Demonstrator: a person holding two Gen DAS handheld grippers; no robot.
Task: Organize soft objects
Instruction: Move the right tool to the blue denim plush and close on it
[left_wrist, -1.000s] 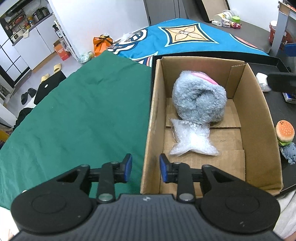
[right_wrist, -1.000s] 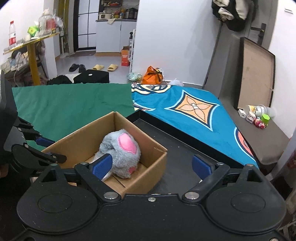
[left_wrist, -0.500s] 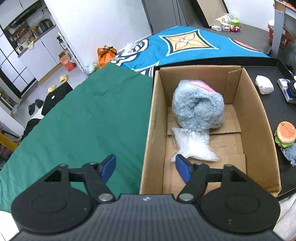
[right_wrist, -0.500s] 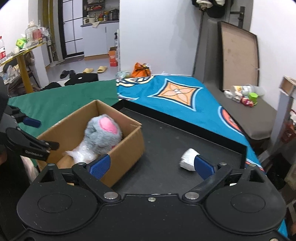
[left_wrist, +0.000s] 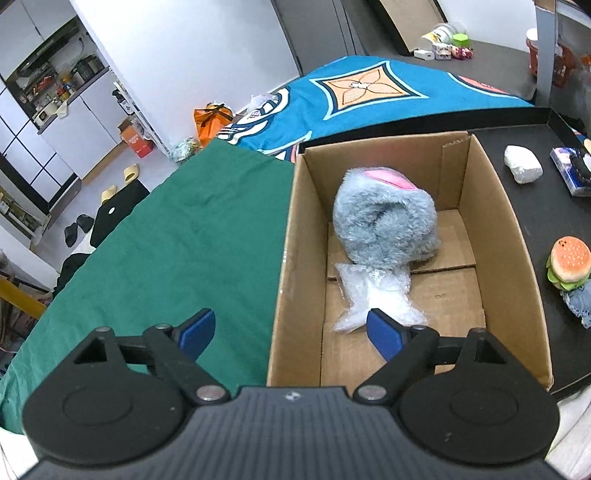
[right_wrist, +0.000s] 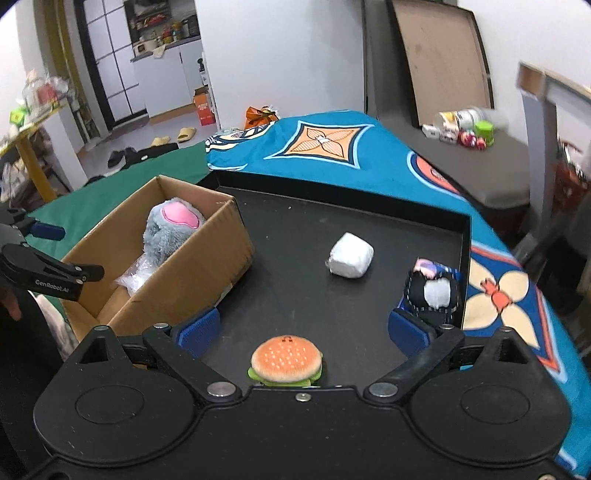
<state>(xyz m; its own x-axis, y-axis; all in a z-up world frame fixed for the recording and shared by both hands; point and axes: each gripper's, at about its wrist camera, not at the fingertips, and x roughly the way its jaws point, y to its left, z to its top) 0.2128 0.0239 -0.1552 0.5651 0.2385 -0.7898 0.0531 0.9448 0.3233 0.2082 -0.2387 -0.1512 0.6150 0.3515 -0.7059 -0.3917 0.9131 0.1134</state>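
A cardboard box (left_wrist: 513, 236) (right_wrist: 192, 280) holds a grey and pink plush toy (left_wrist: 384, 218) (right_wrist: 166, 225) and a clear plastic bag (left_wrist: 373, 299). My left gripper (left_wrist: 291, 332) is open and empty, straddling the box's near left wall. My right gripper (right_wrist: 306, 332) is open and empty above the black tray (right_wrist: 332, 210). On the tray lie a burger plush (right_wrist: 286, 362) (left_wrist: 569, 264) just below the right gripper, a white soft block (right_wrist: 351, 254) (left_wrist: 522, 168) and a black and white plush (right_wrist: 432, 291).
A green cloth (left_wrist: 177, 251) lies left of the box. A blue patterned cloth (right_wrist: 332, 144) covers the surface beyond and right of the tray. A blue packet (left_wrist: 570, 170) and a grey-blue soft item (left_wrist: 580, 306) sit at the tray's right side.
My left gripper has opened wide by the box wall. My right gripper has swung right from the box to over the tray, bringing the burger plush, white block and black plush into view.
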